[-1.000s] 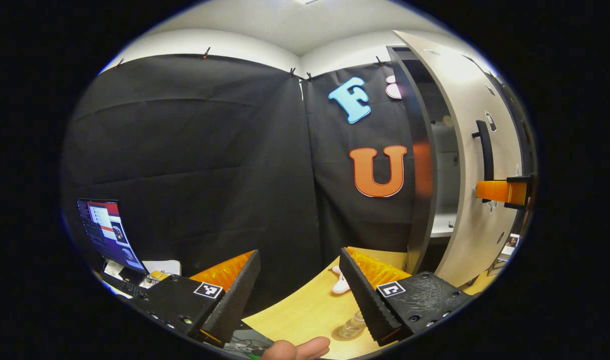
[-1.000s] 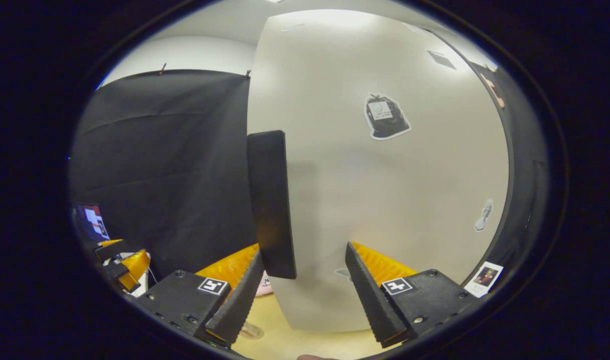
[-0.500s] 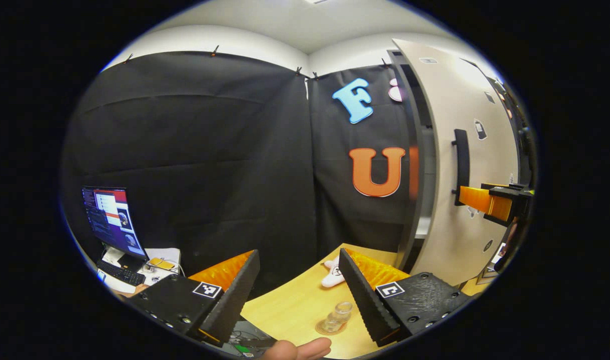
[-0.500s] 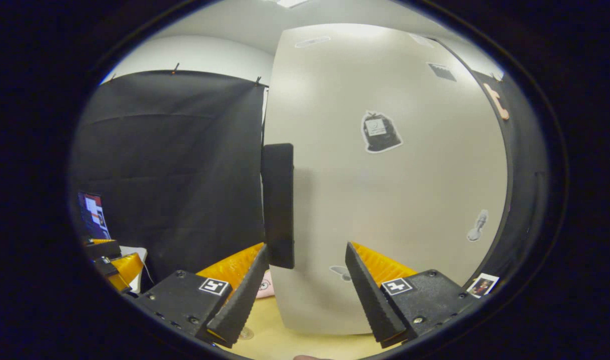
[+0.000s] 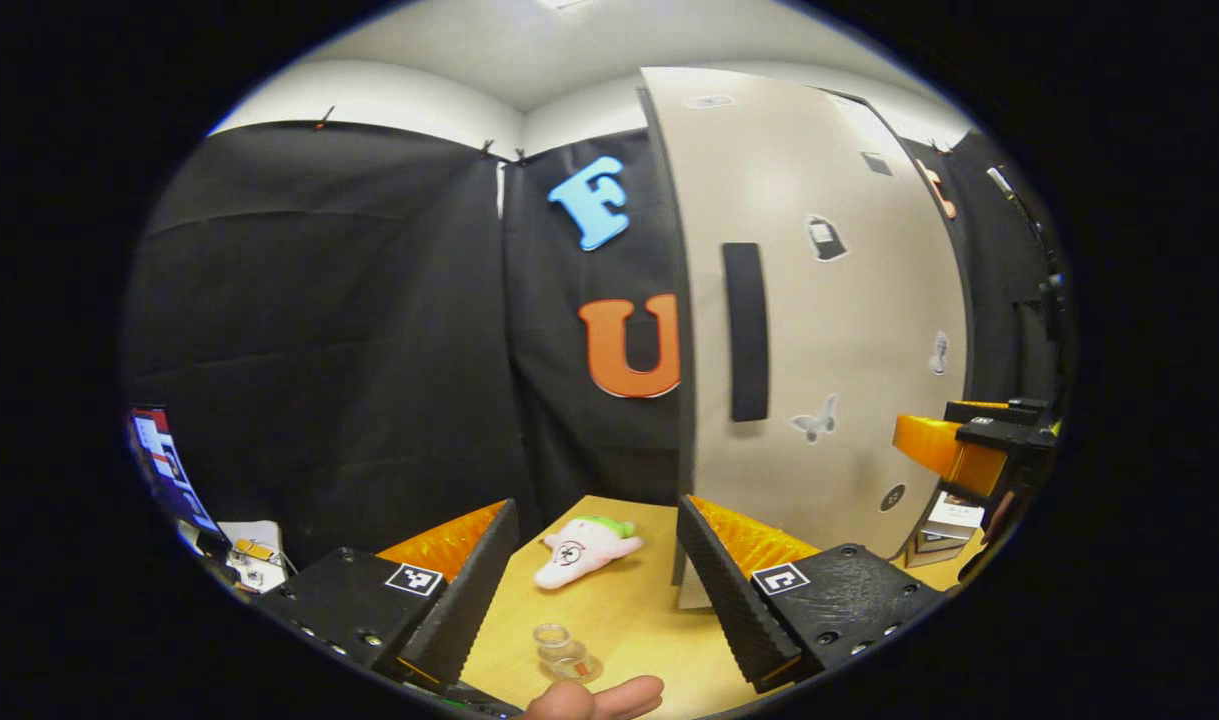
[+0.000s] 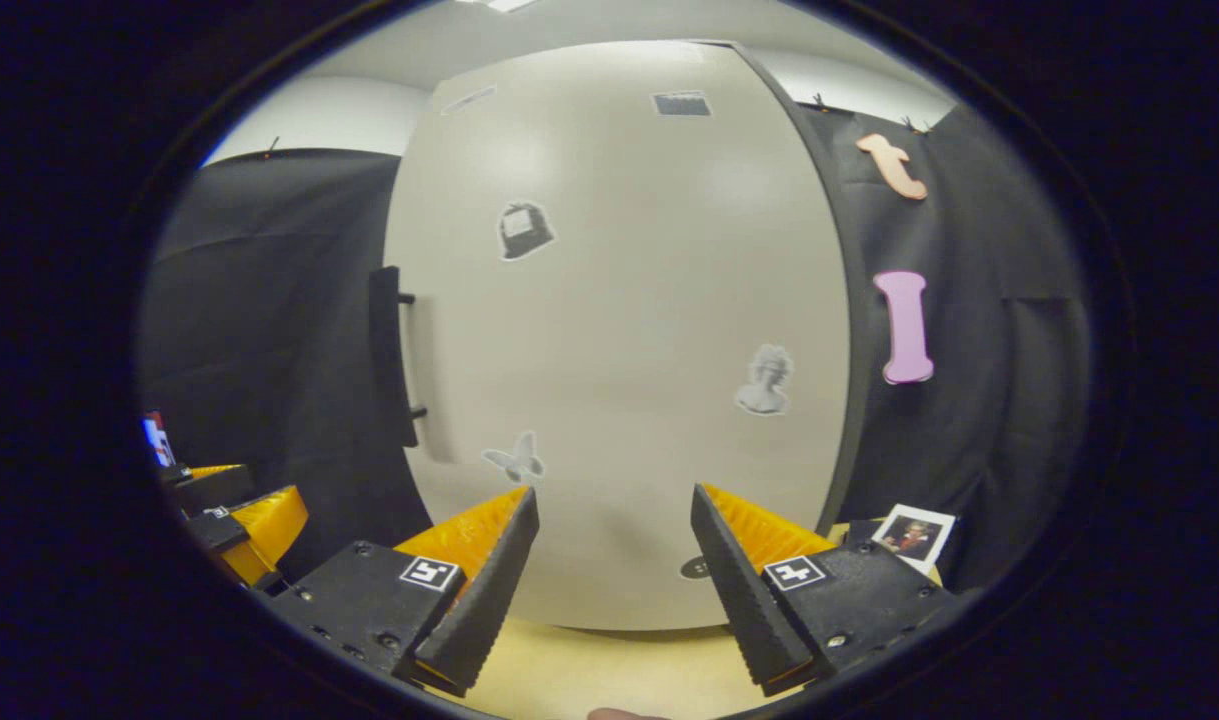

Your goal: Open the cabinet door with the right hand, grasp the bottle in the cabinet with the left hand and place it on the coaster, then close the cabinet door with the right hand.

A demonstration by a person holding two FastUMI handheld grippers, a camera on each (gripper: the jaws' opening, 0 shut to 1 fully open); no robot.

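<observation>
The beige cabinet door (image 5: 849,320) (image 6: 629,330) stands shut, its black vertical handle (image 5: 746,332) (image 6: 385,355) free. In the left gripper view a small clear bottle (image 5: 557,648) stands upright on a round coaster (image 5: 581,668) on the wooden table, below and between my fingers. My left gripper (image 5: 597,506) is open and holds nothing. My right gripper (image 6: 613,492) is open too, facing the door a short way off, right of the handle. The right gripper (image 5: 954,450) also appears at the right edge of the left gripper view.
A pink and white plush toy (image 5: 584,548) lies on the table (image 5: 629,610) before the cabinet. A photo card (image 6: 912,533) leans at the cabinet's right foot. A monitor (image 5: 159,460) and desk clutter sit far left. A thumb (image 5: 599,698) shows at the bottom.
The door swung shut from half open. My right gripper came off the handle and backed away to the right of it. The left gripper view turned toward the cabinet; the bottle stayed on the coaster.
</observation>
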